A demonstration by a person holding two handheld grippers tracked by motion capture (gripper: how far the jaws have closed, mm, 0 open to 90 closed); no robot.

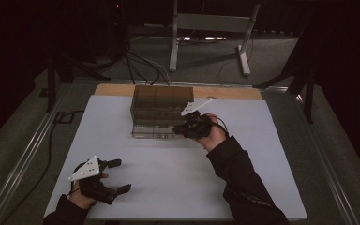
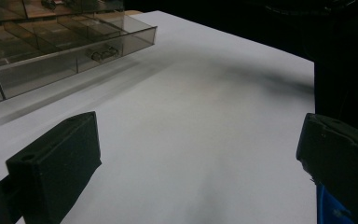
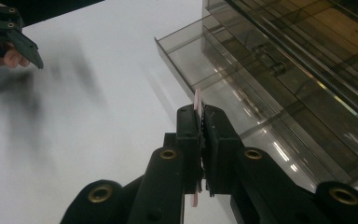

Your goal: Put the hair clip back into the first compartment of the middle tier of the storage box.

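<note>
The right tool [image 3: 200, 140] had its black jaws pressed together on a thin, pale pink flat strip [image 3: 197, 100] that stood on edge between the pads, its upper end poking out just above them. It hung at the front right corner of the smoky, translucent plastic drawer cabinet [image 1: 161, 105], beside the shallow drawer [image 3: 200, 60] pulled out onto the white bench [image 1: 178, 173]. The step in hand looked like delivering the strip into that open drawer. To do it well, the person would have wanted to carry the strip over the drawer's front wall without catching its lower end on the rim, settle it low over one compartment, and only then part the jaws, since so light a piece could cling to a pad or flutter aside. What the strip was made of could not be told. The left tool [image 1: 115, 177] rested near the bench's front left corner, jaws spread wide with nothing between them, well apart from the cabinet, and was free to steady the cabinet if the drawer shifted.
</note>
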